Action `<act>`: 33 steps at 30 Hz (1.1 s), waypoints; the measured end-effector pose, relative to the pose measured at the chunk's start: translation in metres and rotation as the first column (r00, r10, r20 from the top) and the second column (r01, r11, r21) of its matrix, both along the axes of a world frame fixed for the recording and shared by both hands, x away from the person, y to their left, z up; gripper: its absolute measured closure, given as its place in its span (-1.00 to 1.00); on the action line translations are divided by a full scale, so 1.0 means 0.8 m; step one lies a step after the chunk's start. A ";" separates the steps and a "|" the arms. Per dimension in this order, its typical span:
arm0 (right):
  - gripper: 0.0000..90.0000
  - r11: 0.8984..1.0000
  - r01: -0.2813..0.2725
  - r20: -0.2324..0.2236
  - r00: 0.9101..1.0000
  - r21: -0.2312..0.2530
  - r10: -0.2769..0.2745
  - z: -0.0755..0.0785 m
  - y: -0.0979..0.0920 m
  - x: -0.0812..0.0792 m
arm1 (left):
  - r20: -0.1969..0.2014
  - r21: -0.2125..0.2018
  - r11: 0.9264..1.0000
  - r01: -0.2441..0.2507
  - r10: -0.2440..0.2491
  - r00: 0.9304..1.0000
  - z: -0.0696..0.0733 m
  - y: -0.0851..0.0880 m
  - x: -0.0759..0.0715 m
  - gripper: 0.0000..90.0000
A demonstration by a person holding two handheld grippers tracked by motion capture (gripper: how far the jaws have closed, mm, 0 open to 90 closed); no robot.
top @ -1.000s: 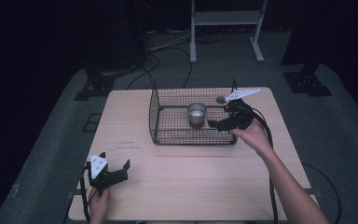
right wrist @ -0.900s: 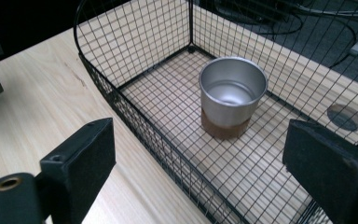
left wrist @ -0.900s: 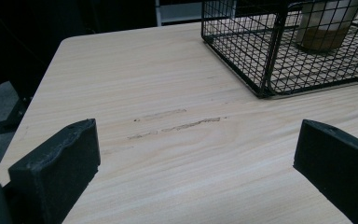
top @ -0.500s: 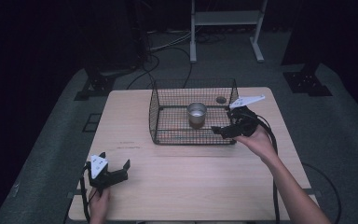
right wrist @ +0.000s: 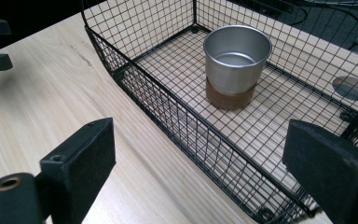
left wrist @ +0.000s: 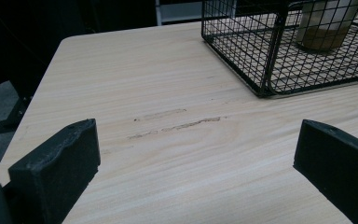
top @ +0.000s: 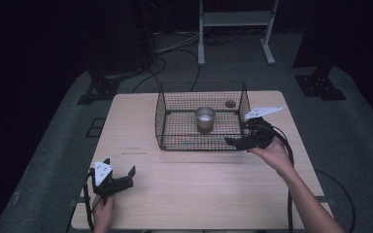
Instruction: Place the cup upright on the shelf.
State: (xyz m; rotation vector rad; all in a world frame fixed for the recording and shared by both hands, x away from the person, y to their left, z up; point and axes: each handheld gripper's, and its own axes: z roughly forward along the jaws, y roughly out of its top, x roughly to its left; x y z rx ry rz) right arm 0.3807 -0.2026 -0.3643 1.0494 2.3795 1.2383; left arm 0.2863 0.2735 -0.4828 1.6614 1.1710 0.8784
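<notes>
The cup (right wrist: 237,63) is standing upright in the wire basket (top: 171,114), probably so I can lift it out over the low front edge. I am holding my right gripper (top: 243,141) spread wide at that edge, my left gripper (top: 120,174) resting released near the table (top: 213,194) corner. The right gripper view is showing 1 brown band, perhaps cork, around the cup's base.

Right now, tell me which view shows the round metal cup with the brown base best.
The right gripper view: the round metal cup with the brown base appears whole, close, with its empty inside visible. The high view shows it small; the left gripper view crops its top behind mesh.
</notes>
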 end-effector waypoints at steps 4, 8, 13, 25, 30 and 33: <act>-0.81 1.000 0.004 0.001 1.000 0.007 -0.004 -0.004 -0.007 -0.003 | 0.000 0.000 1.000 0.000 0.000 1.000 0.000 0.000 0.000 -1.00; -0.81 1.000 0.010 -0.006 1.000 0.021 -0.010 -0.007 -0.012 -0.008 | -0.001 0.002 1.000 0.000 0.000 1.000 0.000 0.000 0.000 -1.00; -0.81 0.999 0.009 -0.003 1.000 0.035 -0.008 -0.011 -0.017 -0.014 | -0.006 0.005 1.000 0.000 0.000 1.000 0.000 0.000 0.000 -1.00; -0.81 0.998 0.030 -0.012 1.000 0.053 -0.029 -0.028 -0.039 -0.032 | -0.005 0.007 1.000 0.000 0.000 1.000 0.000 0.000 0.000 -1.00; -0.81 0.997 0.038 -0.014 0.999 0.065 -0.037 -0.034 -0.046 -0.038 | -0.006 0.009 1.000 0.000 0.000 1.000 0.000 0.000 0.000 -1.00; -0.81 0.997 0.045 -0.016 0.999 0.064 -0.044 -0.037 -0.050 -0.041 | -0.006 0.009 1.000 0.000 0.000 1.000 0.000 -0.001 0.000 -1.00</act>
